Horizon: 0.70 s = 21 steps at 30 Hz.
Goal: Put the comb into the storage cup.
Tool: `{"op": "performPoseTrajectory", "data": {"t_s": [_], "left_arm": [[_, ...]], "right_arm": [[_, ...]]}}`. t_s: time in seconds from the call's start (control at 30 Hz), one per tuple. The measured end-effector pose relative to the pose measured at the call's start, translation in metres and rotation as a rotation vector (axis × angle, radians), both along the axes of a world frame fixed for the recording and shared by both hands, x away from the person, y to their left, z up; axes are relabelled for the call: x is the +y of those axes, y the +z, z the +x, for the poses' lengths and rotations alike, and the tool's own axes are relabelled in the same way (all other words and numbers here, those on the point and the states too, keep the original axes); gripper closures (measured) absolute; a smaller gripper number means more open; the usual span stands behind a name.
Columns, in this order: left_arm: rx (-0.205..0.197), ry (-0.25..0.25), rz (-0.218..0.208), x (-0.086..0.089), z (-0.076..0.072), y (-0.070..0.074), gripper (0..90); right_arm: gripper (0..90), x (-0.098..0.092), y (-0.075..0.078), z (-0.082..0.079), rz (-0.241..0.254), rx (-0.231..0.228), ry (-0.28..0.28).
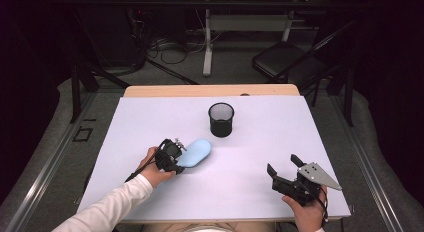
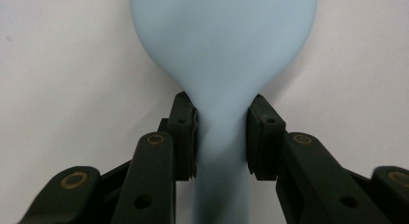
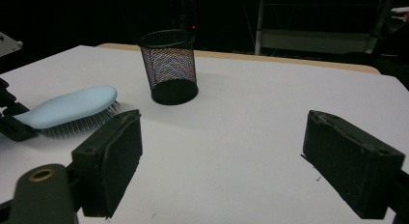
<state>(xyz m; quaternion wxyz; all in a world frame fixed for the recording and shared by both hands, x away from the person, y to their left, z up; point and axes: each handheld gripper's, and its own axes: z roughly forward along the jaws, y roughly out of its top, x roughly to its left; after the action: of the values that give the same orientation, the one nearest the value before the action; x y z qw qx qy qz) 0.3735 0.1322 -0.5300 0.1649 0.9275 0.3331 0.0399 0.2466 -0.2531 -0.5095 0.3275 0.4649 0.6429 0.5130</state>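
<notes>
The left gripper [image 1: 172, 157] is gripping a pale blue hairbrush [image 1: 196, 152] by its narrow handle, the jaws clenched on either side of it. In the left gripper view the two black pads are pressing on the handle just below the point where it widens into the rounded head of the hairbrush [image 2: 224, 50]. The brush is lying bristles down on the white bench [image 1: 150, 127], left of the middle, with its head pointing toward the far right. In the right gripper view the bristles are showing under the blue back of the hairbrush [image 3: 72, 108], resting on the bench surface.

A black mesh cup [image 1: 221, 119] is standing upright farther back on the bench, near the brush head but apart from it.

The right gripper [image 1: 285, 169] is hovering over the near right part of the bench, well apart from the brush, its jaws standing wide and released with nothing between them.
</notes>
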Motion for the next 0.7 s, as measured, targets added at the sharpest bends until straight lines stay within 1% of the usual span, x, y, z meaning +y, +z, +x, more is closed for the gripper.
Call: {"op": "performPoseTrajectory", "data": {"t_s": [0.07, 0.33, 0.7], "left_arm": [[-0.007, 0.000, -0.005, 0.0008, -0.0003, -0.0003, 68.8], [-0.014, 0.000, -0.012, 0.0016, -0.0014, -0.0002, 69.2], [-0.015, 0.003, -0.022, 0.0020, -0.0020, 0.0010, 69.4]], "right_arm": [[13.5, -0.0002, 0.0000, 0.0001, -0.001, 0.003, 0.000], [13.5, -0.0001, -0.0002, 0.0002, -0.002, 0.002, -0.001], [13.5, -0.0004, 0.0000, 0.0001, -0.003, 0.002, -0.001]]}}
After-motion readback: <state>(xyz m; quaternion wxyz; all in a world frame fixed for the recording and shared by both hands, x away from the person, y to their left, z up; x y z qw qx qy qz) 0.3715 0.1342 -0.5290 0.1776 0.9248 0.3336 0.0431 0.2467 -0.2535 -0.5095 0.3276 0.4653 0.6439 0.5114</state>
